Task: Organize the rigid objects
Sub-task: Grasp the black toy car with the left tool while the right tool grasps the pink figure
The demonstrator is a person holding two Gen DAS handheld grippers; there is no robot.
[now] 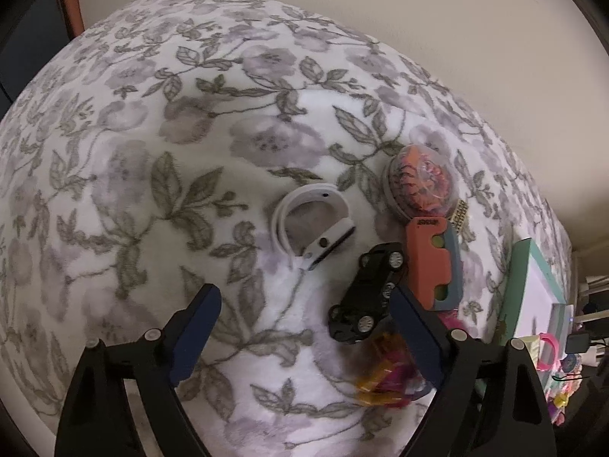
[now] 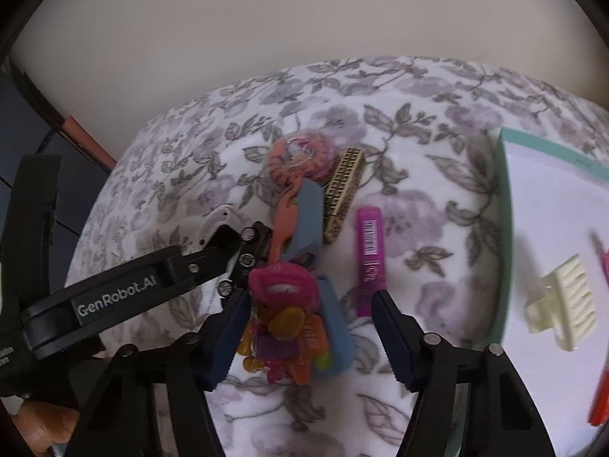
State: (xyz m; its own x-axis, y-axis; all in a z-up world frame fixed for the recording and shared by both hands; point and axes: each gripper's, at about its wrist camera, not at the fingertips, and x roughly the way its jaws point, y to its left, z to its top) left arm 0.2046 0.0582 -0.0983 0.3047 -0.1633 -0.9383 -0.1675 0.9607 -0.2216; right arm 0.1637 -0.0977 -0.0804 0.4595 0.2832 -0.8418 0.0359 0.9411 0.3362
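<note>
Both my grippers hang with jaws spread wide and empty over the floral blanket (image 1: pixel 152 152). Nearest my right gripper (image 2: pixel 310 318) is a heap of small pink and orange toys (image 2: pixel 285 316); my left gripper (image 1: pixel 304 314) has its right finger beside the black toy car (image 1: pixel 365 293). Beyond lie the white wristband (image 1: pixel 312 224) and patterned ball (image 1: pixel 420 182). Closing carelessly could nudge the car, rolling it away.

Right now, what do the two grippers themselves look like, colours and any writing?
Both are black plastic with dark blue padded fingers and small silver pivot pins. The left gripper carries white "GenRobot.AI" lettering on its side, seen from the right wrist. The right gripper looks the same.
</note>
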